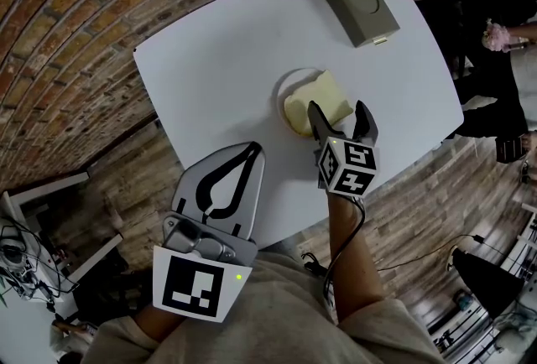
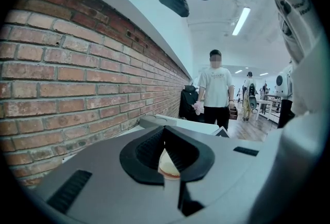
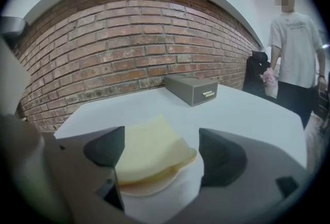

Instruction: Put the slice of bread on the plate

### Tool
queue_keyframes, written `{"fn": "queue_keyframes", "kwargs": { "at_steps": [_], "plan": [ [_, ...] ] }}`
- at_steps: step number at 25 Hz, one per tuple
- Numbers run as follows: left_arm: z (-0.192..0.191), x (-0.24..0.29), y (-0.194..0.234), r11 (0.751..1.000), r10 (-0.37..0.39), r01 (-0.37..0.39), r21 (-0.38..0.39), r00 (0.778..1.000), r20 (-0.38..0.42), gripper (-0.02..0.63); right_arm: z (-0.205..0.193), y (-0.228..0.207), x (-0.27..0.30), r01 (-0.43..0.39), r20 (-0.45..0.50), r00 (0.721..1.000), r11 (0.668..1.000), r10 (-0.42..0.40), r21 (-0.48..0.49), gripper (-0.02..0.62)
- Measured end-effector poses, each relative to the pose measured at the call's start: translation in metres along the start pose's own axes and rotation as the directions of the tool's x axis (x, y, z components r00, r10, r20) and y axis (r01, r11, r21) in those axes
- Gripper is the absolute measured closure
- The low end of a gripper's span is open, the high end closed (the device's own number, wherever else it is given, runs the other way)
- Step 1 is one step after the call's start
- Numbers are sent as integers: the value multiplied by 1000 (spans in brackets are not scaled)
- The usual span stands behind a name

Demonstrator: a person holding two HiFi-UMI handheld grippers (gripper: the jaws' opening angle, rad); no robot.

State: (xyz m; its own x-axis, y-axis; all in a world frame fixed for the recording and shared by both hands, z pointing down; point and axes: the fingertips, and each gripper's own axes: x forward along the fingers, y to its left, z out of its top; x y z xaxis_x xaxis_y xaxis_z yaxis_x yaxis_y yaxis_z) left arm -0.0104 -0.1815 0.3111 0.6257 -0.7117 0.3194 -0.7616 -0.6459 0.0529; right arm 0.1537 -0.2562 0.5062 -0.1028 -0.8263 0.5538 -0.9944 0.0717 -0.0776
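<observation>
Pale yellow bread slice (image 1: 319, 101) lies on the white plate (image 1: 285, 91), between the right gripper's (image 1: 337, 111) wide-spread jaws, which are not pressing it. It looks light, soft and crushable, best pinched gently at its edge. Left gripper (image 1: 250, 150) is closed and empty.

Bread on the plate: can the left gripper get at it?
Probably yes: only bare table lies between the left gripper and the left side of the plate. The open right gripper flanks the bread on its near side.
</observation>
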Motion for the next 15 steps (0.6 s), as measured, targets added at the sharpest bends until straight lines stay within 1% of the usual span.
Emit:
{"fn": "queue_keyframes", "kwargs": {
  "at_steps": [7,8,12,15],
  "plan": [
    [5,-1,-5,1000,-17,16,12,1000,12,597,14,2,-9,-2,54,999,1000,2,1,168],
    [6,-1,-6,1000,-19,19,14,1000,13,597,16,3,-10,-5,61,998,1000,5,-1,180],
    [7,-2,-9,999,-31,31,16,999,17,597,23,7,-14,-10,86,996,1000,12,-13,295],
    [7,-3,-11,999,-39,39,19,999,18,597,29,7,-19,-7,109,994,1000,8,-12,401]
  ]
}}
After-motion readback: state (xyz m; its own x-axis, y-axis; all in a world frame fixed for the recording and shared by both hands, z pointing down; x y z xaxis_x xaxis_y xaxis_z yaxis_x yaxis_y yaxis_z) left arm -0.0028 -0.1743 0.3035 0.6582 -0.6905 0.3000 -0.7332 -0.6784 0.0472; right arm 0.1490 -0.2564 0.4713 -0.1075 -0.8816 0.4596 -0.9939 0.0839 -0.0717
